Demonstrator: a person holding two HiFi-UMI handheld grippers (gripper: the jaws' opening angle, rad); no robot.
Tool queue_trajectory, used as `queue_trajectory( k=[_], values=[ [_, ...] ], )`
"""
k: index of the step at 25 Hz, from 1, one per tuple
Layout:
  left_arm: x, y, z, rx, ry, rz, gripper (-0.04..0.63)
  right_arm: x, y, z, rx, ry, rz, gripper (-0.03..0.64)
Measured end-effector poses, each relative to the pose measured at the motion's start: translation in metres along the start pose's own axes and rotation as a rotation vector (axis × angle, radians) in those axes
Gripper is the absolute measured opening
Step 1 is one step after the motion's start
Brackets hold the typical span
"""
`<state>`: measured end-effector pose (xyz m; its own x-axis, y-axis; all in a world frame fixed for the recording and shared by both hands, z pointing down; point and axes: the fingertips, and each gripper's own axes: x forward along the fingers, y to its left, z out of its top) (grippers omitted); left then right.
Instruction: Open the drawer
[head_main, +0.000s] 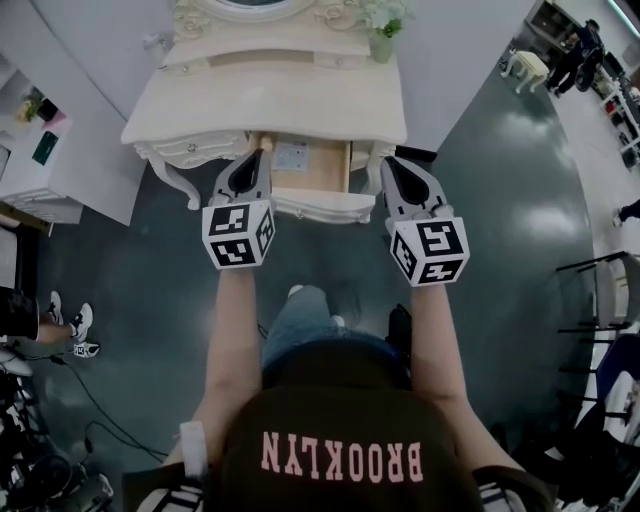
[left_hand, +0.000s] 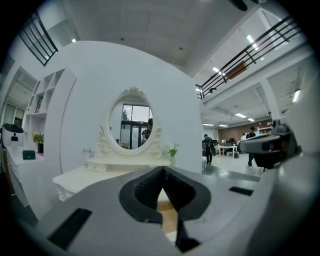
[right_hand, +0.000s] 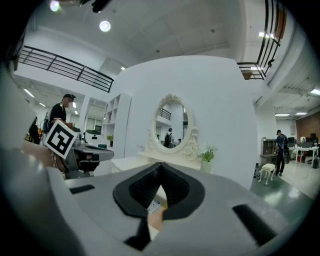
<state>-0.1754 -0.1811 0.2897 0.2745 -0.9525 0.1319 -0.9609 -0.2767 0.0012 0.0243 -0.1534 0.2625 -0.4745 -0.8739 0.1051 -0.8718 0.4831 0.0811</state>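
The cream vanity table (head_main: 270, 100) stands against the wall, and its middle drawer (head_main: 322, 168) is pulled out, showing a wooden inside with a white card (head_main: 292, 155) in it. The drawer's carved front (head_main: 325, 206) juts toward me. My left gripper (head_main: 262, 156) hangs just left of the drawer, shut and holding nothing. My right gripper (head_main: 390, 162) is level with it at the drawer's right, its jaws also shut and empty. In the left gripper view the shut tips (left_hand: 162, 171) point at the oval mirror (left_hand: 131, 119). In the right gripper view the tips (right_hand: 161, 166) sit above the drawer's wood (right_hand: 157, 216).
A potted plant (head_main: 385, 25) stands on the vanity's back right. A white shelf unit (head_main: 40, 150) is at the left, a small stool (head_main: 527, 65) and people at the far right. A black rack (head_main: 600, 300) is at the right; someone's shoes (head_main: 70, 325) and cables lie at the left.
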Motion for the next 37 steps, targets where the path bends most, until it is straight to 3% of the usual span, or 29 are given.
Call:
queue_trajectory(
  k=[5, 12, 17, 37],
  values=[
    [-0.011, -0.004, 0.032, 0.058, -0.072, -0.031, 0.006, -0.003, 0.007, 0.023, -0.035, -0.059, -0.007, -0.003],
    [-0.023, -0.002, 0.057, 0.079, -0.13, -0.025, 0.006, -0.01, 0.01, 0.048, -0.014, -0.127, -0.008, -0.003],
    [-0.028, -0.007, 0.063, 0.092, -0.14, -0.033, 0.006, -0.014, 0.009, 0.043, -0.065, -0.091, -0.026, -0.005],
    [-0.046, -0.019, 0.057, 0.123, -0.136, -0.049, 0.006, -0.026, 0.033, 0.036, -0.053, -0.09, -0.014, -0.003]
  ],
)
